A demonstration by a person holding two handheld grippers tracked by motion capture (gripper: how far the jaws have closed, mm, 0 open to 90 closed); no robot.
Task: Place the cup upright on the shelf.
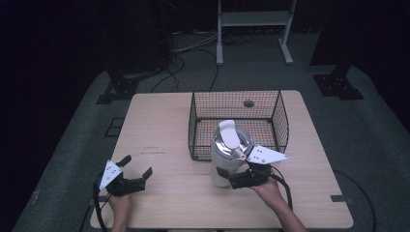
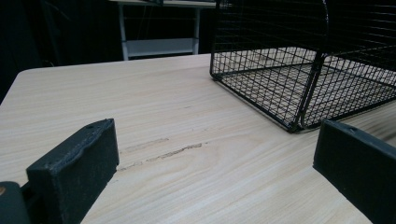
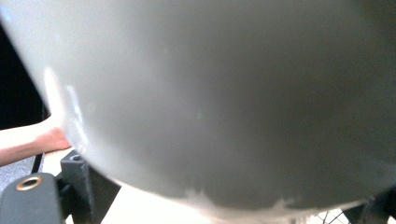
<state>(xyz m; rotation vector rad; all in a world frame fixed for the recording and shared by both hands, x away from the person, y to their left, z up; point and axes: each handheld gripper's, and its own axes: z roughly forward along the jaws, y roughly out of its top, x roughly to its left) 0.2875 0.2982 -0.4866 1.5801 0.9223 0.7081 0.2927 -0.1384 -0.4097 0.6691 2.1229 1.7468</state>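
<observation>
A white jug [image 1: 226, 154] with a shiny metal lid is being held upright on the wooden table [image 1: 164, 130], just in front of the black wire basket [image 1: 237, 104] and touching its near edge as seen from the high view. The jug's lower body is being grasped by the right gripper [image 1: 231, 178], whose jaws are being pressed against either side of it; in the right gripper view the white wall [image 3: 210, 93] is being shown very close and blurred. The left gripper [image 1: 138, 170] is being rested near the table's left front, its jaws being kept spread apart over bare wood, well apart from the basket [image 2: 299, 60].
</observation>
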